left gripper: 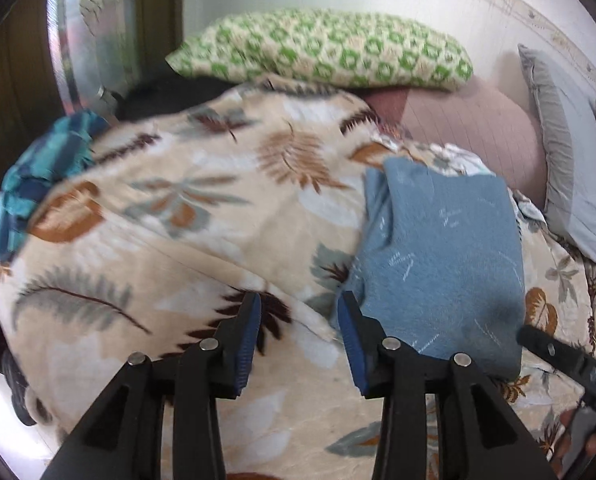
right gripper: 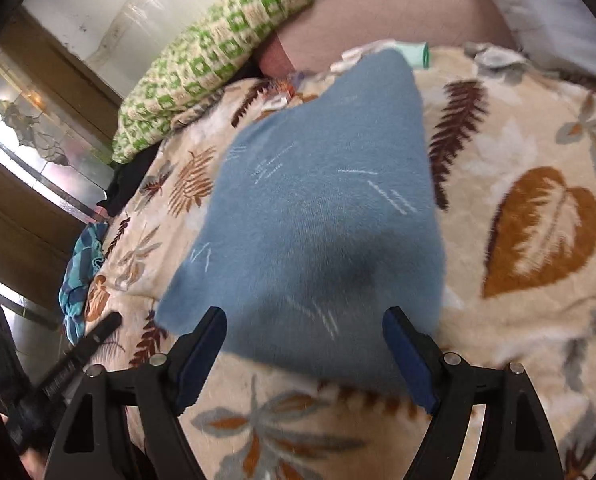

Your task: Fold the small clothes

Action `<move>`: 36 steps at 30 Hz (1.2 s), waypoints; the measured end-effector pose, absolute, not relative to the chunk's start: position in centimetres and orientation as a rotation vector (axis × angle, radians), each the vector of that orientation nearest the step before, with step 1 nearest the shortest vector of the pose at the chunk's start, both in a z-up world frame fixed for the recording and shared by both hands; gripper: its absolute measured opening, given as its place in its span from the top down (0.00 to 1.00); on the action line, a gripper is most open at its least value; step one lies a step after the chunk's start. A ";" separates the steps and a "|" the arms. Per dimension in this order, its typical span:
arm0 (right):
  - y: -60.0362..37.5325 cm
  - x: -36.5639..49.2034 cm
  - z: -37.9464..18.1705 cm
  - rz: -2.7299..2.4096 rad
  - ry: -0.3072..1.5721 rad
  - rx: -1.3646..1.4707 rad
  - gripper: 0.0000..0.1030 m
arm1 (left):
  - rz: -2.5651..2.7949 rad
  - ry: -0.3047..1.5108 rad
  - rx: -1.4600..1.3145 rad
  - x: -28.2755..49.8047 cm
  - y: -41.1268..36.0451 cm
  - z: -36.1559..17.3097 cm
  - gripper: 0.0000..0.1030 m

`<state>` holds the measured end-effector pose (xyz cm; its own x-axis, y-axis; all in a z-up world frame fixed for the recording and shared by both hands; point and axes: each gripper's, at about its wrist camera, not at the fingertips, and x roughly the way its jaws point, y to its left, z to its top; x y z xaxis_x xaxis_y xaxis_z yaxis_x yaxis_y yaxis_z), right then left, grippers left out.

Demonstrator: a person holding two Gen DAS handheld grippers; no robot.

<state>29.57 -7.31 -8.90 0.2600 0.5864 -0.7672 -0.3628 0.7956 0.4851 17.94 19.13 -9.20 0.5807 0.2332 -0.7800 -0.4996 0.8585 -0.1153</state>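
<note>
A folded blue garment (left gripper: 441, 264) with small white dash marks lies flat on a cream leaf-print blanket (left gripper: 202, 208). In the right wrist view the garment (right gripper: 321, 216) fills the middle, on the blanket (right gripper: 529, 160). My left gripper (left gripper: 299, 312) is open and empty, just left of the garment's near left corner. My right gripper (right gripper: 303, 328) is open and empty, hovering over the garment's near edge. The right gripper's finger (left gripper: 557, 354) shows at the right in the left wrist view. The left gripper's finger (right gripper: 86, 340) shows at the lower left in the right wrist view.
A green-patterned pillow (left gripper: 321, 48) lies at the back, with a pink cushion (left gripper: 477, 128) and a grey pillow (left gripper: 573, 176) to the right. A teal checked cloth (left gripper: 38, 176) sits at the blanket's left edge. A small mint item (right gripper: 411, 54) lies beyond the garment.
</note>
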 end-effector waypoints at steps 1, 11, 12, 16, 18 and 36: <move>-7.8 28.9 -8.5 0.645 1.127 0.223 0.19 | 0.442 0.841 -0.341 17.7 19.3 -8.7 0.58; -12.2 22.1 -4.2 0.527 0.910 0.115 0.19 | 0.465 0.772 -0.277 15.1 17.3 -5.5 0.50; -12.5 21.6 -3.8 0.519 0.894 0.110 0.19 | 0.464 0.764 -0.262 14.9 16.9 -5.1 0.46; -13.8 20.0 -2.7 0.487 0.843 0.081 0.19 | 0.459 0.748 -0.235 14.3 15.6 -4.2 0.38; -14.3 19.4 -2.3 0.475 0.828 0.074 0.19 | 0.464 0.738 -0.220 13.9 15.0 -3.7 0.29; -17.2 17.1 -1.0 0.429 0.781 0.089 0.19 | 0.476 0.688 -0.130 12.0 12.1 -0.9 0.23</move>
<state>17.15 -17.18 -0.95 0.6287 0.4061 -0.6632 -0.3409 0.9104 0.2343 12.00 12.11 -0.93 0.6702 0.3791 -0.6380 -0.4634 0.8853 0.0392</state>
